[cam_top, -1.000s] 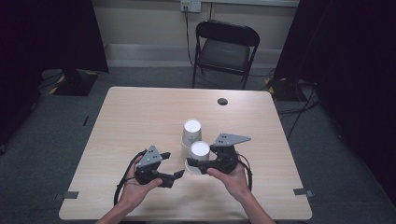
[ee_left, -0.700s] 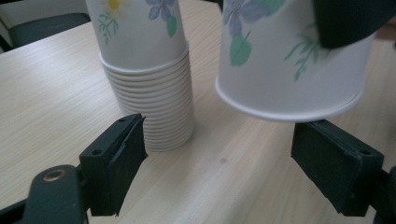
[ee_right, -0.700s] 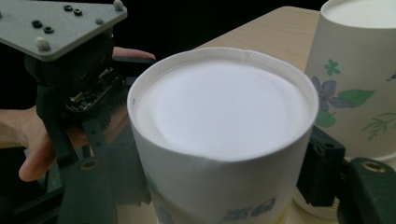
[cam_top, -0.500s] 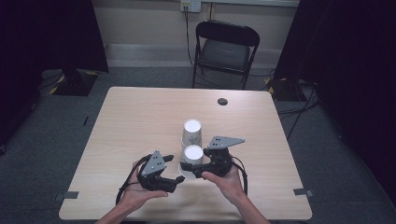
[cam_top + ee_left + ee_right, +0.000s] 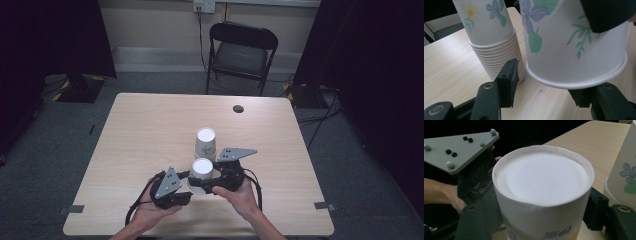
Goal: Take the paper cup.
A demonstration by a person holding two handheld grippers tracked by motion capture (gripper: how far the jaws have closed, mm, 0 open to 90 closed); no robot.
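A: In the high view, what do you see on the surface [image 5: 150,130]?

B: A stack of cups [image 5: 205,143] stands upside down near the middle. Just in front of it, one single cup [image 5: 201,175], also upside down, sits between the left gripper [image 5: 182,196] and the right gripper [image 5: 212,185]. The right gripper pinches its side.

A: And the left gripper view?

B: Here the single cup [image 5: 574,45] is lifted and tilted; its rim hangs above the wood and does not touch it. The left gripper [image 5: 544,87] is spread wide under that rim, and it holds nothing. One jaw is just beside the low rims of the stack [image 5: 496,57].

A: What can go wrong?

B: I think the left jaw could push the stack and tip it over, because it is so close. Also, too much pressure could crush the thin paper wall.

A: And the right gripper view?

B: The white bottom of the single cup [image 5: 541,177] faces the camera. The right gripper [image 5: 541,217] presses it from both sides, open about as wide as the cup. If the grip is weak, the cup could slip down.
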